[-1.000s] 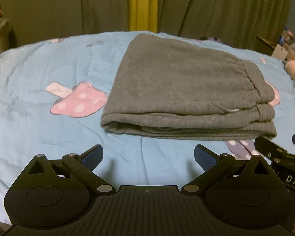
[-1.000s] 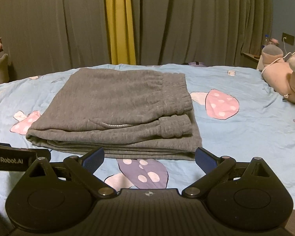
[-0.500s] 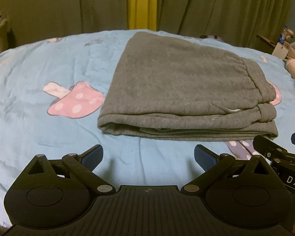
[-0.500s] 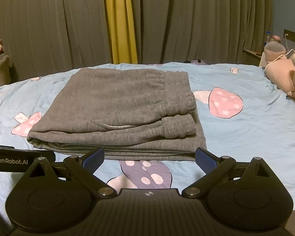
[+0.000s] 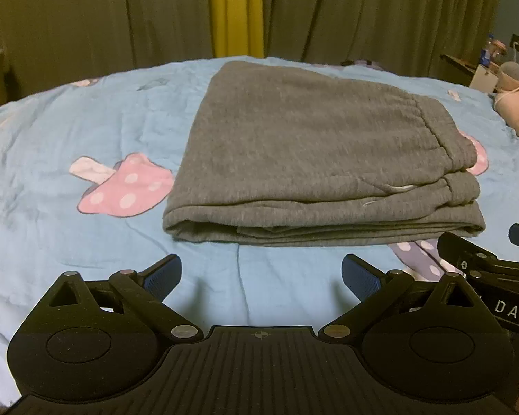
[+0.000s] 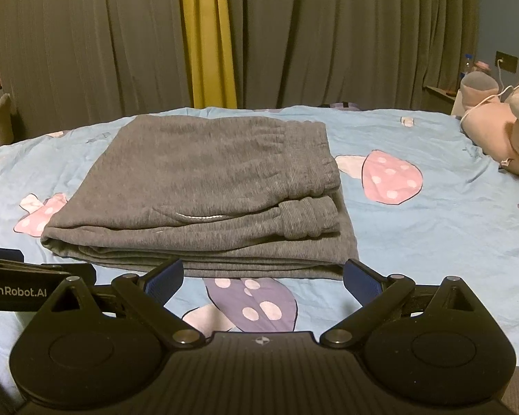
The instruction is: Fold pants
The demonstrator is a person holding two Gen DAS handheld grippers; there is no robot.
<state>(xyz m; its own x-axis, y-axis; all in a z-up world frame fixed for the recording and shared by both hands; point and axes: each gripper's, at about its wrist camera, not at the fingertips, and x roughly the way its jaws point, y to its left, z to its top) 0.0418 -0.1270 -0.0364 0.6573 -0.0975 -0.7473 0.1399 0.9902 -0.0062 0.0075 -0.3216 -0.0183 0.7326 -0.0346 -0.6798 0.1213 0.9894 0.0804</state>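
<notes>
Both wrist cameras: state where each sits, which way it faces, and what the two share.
Left wrist: sits on the left gripper, facing forward over the bed at the folded pants; its open fingers and the right gripper show.
Right wrist: sits on the right gripper, facing the same pants; its open fingers show.
Shared: pants, bed, curtain.

Bedsheet (image 6: 415, 242) free round pants (image 6: 204, 186); plush (image 6: 501, 135) far right.

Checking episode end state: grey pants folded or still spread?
Folded. The grey pants lie as a compact stack on the blue bedsheet, layered edges showing along the near side, waistband on top. Both grippers open, holding nothing.
</notes>
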